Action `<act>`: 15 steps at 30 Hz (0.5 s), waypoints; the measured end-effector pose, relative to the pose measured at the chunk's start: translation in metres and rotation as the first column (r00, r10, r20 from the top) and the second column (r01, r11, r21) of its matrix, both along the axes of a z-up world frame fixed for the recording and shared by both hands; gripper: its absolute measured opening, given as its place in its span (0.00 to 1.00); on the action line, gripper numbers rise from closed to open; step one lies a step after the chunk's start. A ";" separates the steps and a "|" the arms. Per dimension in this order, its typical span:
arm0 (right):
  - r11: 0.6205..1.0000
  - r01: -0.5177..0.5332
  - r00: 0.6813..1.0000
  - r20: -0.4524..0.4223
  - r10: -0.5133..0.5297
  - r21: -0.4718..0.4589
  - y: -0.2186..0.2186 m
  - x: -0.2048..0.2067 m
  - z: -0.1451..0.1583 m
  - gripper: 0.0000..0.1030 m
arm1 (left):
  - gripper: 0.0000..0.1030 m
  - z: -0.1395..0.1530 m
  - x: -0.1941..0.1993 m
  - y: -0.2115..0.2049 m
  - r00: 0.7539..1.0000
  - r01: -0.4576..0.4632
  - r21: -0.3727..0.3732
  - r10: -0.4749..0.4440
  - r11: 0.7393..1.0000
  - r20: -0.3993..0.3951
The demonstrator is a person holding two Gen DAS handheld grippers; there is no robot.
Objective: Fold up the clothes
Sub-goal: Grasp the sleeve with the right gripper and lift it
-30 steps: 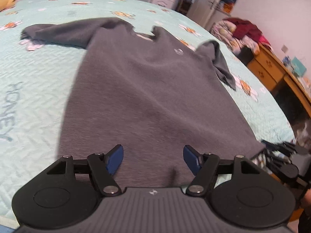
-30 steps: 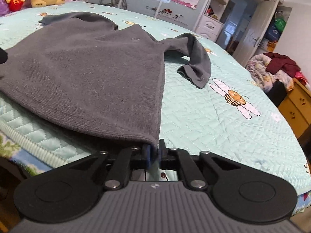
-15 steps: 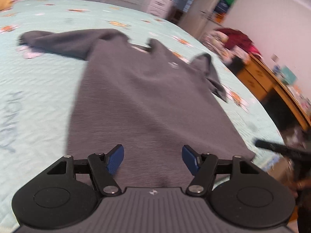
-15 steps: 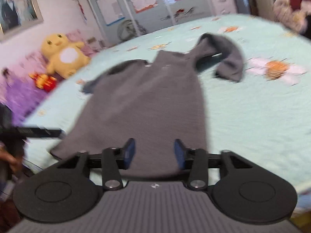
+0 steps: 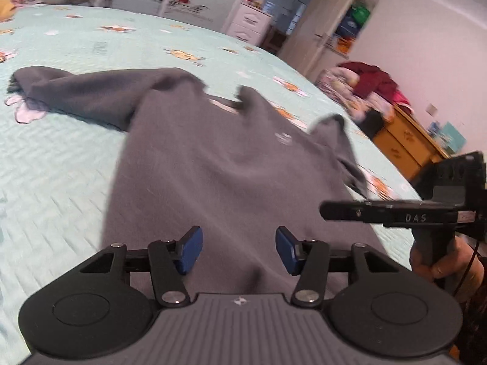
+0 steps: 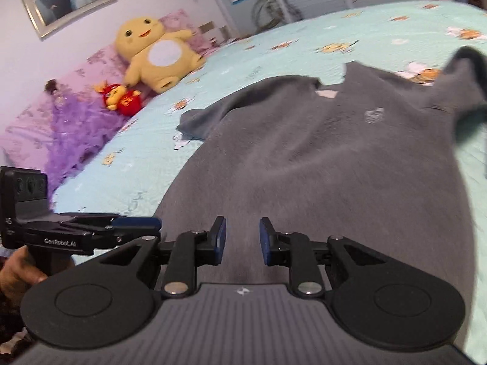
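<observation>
A dark grey sweater [image 5: 228,167] lies flat on the bed, collar far, hem near, with one sleeve stretched left and the other bunched at the right. My left gripper [image 5: 239,249] hovers over the hem; its jaws are apart and closing, and the blue pads are not pressing the cloth. My right gripper [image 6: 242,240] hangs over the same sweater [image 6: 319,158] near the hem, its jaws slightly apart, narrowing and holding nothing. Each gripper shows in the other's view: the right gripper [image 5: 344,210] at the right edge, the left gripper [image 6: 137,223] at the left edge.
The bed [image 5: 61,167] has a mint quilted cover. A yellow plush toy [image 6: 158,54] and a red toy [image 6: 121,99] sit by purple pillows at the head. A wooden dresser [image 5: 404,149] and a pile of clothes [image 5: 365,88] stand beyond the bed's right side.
My right gripper has let go of the sweater's hem corner, opened and swung round over the hem. My left gripper's jaws have narrowed, and the right gripper has come into its view.
</observation>
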State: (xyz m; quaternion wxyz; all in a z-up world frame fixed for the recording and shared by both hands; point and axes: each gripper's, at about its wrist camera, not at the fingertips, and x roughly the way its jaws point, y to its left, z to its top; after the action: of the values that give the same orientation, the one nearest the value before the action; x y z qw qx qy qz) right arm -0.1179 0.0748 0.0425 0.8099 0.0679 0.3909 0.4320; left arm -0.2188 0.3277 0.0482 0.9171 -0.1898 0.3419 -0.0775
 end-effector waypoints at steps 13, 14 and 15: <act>0.933 0.357 0.934 0.045 -0.355 -0.039 -0.061 0.083 -0.010 0.06 | 0.51 -0.020 0.040 0.029 0.998 -0.055 -0.071 0.052 0.996 -0.039; 0.952 0.305 0.952 0.033 -0.304 -0.012 -0.048 0.082 -0.006 0.06 | 0.51 -0.022 0.043 0.028 0.998 -0.053 -0.070 0.051 0.996 -0.041; 0.971 0.239 0.971 0.019 -0.240 0.016 -0.032 0.082 -0.004 0.06 | 0.51 -0.023 0.046 0.025 0.998 -0.047 -0.063 0.045 0.997 -0.038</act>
State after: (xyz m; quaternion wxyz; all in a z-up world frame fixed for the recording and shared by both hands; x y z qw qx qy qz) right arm -0.0361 0.0429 0.0388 0.8597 0.1154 0.3686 0.3344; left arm -0.1727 0.3531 0.0255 0.9057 -0.2283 0.3514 -0.0639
